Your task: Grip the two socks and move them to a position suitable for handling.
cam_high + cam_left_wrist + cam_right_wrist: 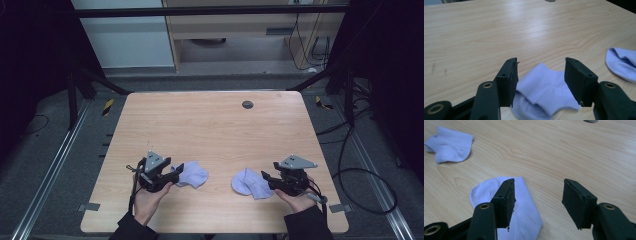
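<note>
Two pale lilac socks lie on the wooden table (210, 125). The left sock (192, 174) (544, 92) rests crumpled just ahead of my left gripper (176, 172) (541, 71), whose jaws stand open above it without pressing it. The right sock (250, 183) (524, 215) lies flat beside my right gripper (266, 178) (537, 195); its left jaw hovers over the sock and the jaws are open, with bare table between them. In the right gripper view the left sock (449, 145) lies far off at the upper left. The right sock (621, 63) is at the edge of the left gripper view.
A small dark round disc (247, 104) is set into the table near its far edge. Cables (360, 165) trail on the floor to the right of the table. Metal rails run along both sides.
</note>
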{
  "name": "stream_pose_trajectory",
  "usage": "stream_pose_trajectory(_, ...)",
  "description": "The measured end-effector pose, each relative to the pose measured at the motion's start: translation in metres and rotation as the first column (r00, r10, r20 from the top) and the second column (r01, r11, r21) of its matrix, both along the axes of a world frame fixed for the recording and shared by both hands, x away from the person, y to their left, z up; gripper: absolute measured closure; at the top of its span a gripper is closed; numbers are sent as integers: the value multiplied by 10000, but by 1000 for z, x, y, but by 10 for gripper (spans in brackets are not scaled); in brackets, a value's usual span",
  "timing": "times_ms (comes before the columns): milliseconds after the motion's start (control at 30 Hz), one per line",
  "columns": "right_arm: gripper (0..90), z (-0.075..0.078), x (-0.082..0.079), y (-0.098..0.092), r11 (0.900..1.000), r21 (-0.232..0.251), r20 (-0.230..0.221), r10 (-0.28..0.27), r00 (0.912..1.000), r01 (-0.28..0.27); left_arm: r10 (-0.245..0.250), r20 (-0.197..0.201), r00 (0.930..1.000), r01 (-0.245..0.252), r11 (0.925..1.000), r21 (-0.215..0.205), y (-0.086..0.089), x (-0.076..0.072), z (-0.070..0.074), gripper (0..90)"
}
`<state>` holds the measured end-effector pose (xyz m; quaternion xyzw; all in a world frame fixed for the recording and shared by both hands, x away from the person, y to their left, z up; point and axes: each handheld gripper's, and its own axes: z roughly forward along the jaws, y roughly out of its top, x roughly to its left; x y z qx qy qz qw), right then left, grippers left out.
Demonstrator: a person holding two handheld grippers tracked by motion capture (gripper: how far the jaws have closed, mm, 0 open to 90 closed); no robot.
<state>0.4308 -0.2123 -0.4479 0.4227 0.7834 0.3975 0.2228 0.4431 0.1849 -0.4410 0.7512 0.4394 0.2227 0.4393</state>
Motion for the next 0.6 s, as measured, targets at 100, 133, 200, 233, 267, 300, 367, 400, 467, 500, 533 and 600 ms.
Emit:
stream_pose_trajectory(100, 448, 0, -2, 3, 9999, -24, -22, 108, 9999, -108, -210, -11, 9998, 210, 9998, -20, -13, 0, 0, 448)
stream_pose_trajectory(133, 458, -1, -3, 4, 9999, -22, -64, 152, 9999, -152, -312, -31, 9995, 312, 9995, 8, -16, 1, 0, 451)
stream_pose_trajectory(200, 473, -2, -5, 5, 9997, -58, -123, 256, 9996, -256, -415, -30, 9991, 415, 9991, -31, -23, 1, 0, 456)
stream_pose_trajectory(233, 483, -3, -6, 7, 9996, -38, -197, 293, 9994, -294, -512, -31, 9987, 512, 9987, -21, -28, 1, 0, 462)
stream_pose_trajectory(267, 490, -5, -7, 8, 9993, -63, -254, 373, 9990, -375, -551, -38, 9985, 551, 9985, -10, -30, 0, 0, 466)
stream_pose_trajectory(300, 494, -6, -7, 8, 9992, -80, -292, 386, 9988, -389, -618, -45, 9981, 618, 9981, 7, -34, 0, -1, 469)
stream_pose_trajectory(367, 507, -9, -8, 10, 9986, -161, -389, 499, 9980, -505, -739, -59, 9972, 740, 9973, 21, -41, 0, -2, 473)
stream_pose_trajectory(400, 512, -10, -9, 11, 9984, -169, -448, 539, 9975, -547, -790, -74, 9968, 791, 9969, 38, -44, 0, -2, 476)
stream_pose_trajectory(467, 527, -12, -10, 12, 9977, -192, -538, 637, 9965, -648, -913, -119, 9958, 914, 9958, 58, -51, 0, -3, 485)
stream_pose_trajectory(500, 531, -12, -10, 12, 9976, -213, -557, 648, 9963, -661, -975, -128, 9952, 976, 9952, 61, -54, 0, -4, 488)
stream_pose_trajectory(533, 536, -13, -11, 13, 9973, -208, -588, 693, 9959, -706, -1003, -155, 9948, 1005, 9949, 75, -56, 0, -4, 490)
stream_pose_trajectory(600, 545, -15, -12, 14, 9971, -177, -699, 724, 9949, -738, -1095, -217, 9937, 1097, 9940, 44, -63, 0, -7, 497)
